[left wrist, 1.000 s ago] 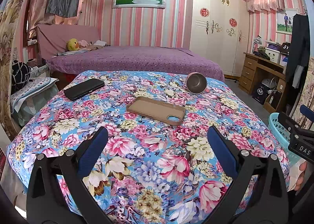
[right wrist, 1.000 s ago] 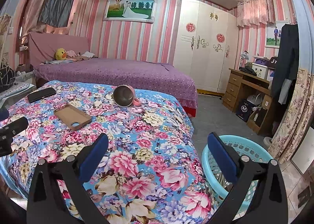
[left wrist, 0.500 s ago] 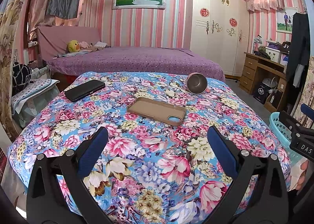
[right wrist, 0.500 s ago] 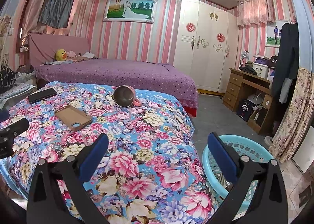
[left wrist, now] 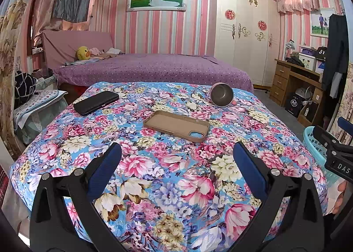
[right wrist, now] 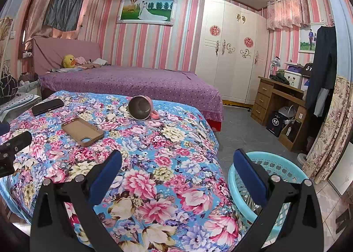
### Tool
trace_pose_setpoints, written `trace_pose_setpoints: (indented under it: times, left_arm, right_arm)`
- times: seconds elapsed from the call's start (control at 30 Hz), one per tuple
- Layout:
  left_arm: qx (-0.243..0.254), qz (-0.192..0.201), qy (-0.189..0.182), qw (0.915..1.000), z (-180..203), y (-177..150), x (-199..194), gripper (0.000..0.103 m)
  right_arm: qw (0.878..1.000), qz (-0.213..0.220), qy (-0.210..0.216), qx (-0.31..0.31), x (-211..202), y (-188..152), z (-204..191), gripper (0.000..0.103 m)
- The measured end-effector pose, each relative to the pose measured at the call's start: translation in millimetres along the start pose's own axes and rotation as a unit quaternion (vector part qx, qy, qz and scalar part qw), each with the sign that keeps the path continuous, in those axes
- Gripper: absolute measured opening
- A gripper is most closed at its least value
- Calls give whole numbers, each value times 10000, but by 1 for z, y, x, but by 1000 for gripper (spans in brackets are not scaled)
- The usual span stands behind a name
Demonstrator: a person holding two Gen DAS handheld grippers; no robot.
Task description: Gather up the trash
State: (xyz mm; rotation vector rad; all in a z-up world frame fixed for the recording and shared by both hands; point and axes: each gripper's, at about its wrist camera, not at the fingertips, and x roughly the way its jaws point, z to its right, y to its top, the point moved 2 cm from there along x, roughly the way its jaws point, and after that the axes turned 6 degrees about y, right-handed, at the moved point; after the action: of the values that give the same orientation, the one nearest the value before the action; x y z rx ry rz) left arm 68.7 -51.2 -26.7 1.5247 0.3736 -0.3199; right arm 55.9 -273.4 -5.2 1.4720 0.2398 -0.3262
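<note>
A table with a floral cloth [left wrist: 167, 177] [right wrist: 154, 163] holds a tan phone case [left wrist: 176, 125] [right wrist: 82, 131], a black phone [left wrist: 96, 102] [right wrist: 47, 106] at the far left and a pink mug [left wrist: 221, 97] [right wrist: 141, 110] lying on its side. A turquoise basket [right wrist: 264, 185] [left wrist: 317, 148] stands on the floor at the table's right. My left gripper [left wrist: 176, 170] is open and empty above the table's near edge. My right gripper [right wrist: 176, 172] is open and empty above the table's right corner, its right finger over the basket.
A purple bed [left wrist: 154, 68] lies behind the table. A white wardrobe [right wrist: 229, 53] and a wooden desk [right wrist: 278, 102] stand at the right. A curtain [right wrist: 331, 130] hangs at the far right. A cluttered side table [left wrist: 35, 106] stands at the left.
Both grippers have stayed open and nearly still; the views have shifted only slightly.
</note>
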Motion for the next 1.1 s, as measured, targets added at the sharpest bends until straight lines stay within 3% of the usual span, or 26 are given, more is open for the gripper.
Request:
trace_pose_setpoints:
  times: [1.1]
  left_arm:
    - [23,116,58,9999,0,4,-6,98]
  right_arm:
    - [10000,-10,2,-26,0,-1,-2,99]
